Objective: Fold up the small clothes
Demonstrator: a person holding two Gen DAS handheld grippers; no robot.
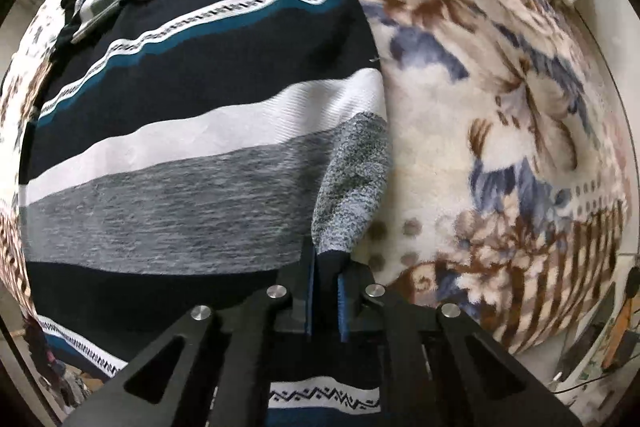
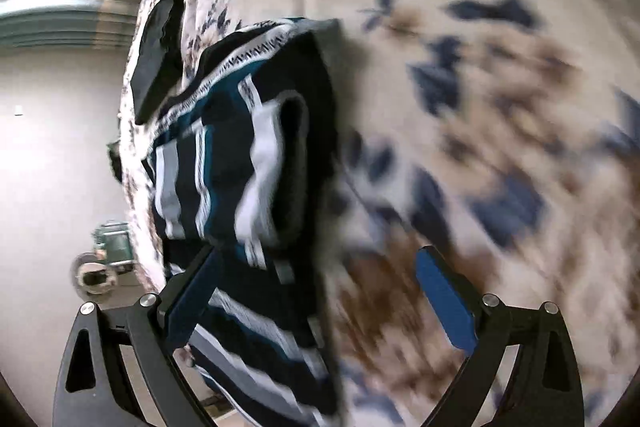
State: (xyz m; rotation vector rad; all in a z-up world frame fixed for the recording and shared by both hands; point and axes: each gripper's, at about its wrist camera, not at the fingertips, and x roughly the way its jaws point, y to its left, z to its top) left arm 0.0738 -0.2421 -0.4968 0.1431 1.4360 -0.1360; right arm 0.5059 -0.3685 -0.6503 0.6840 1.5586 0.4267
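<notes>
Left wrist view shows a big flowery blanket (image 1: 500, 107) spread over what looks like a bed. On it lies a striped sweater (image 1: 200, 131), dark blue with white, grey and teal bands. It takes up the left half of this view, and its edge runs down the middle. Its grey sleeve (image 1: 352, 183) lies along that edge, and the dark cuff (image 1: 330, 269) sits at the sleeve's end. The left gripper (image 1: 326, 301) points down at the cuff, and its jaws are clenched on it, with the blue pads squeezing the cloth. In the right wrist view the picture is smeared, so small things are hard to see. The sweater (image 2: 248, 155) runs up the left side there, on the same blanket (image 2: 480, 87). The right gripper (image 2: 320, 291) has its jaws released and wide apart, with nothing in them. One finger looks to be over the sweater and the other over the blanket. The grip on the cuff is small, so a fast pull could make it slip out. The right jaws could also grab blanket along with sweater, and then the fold would come out messy.
</notes>
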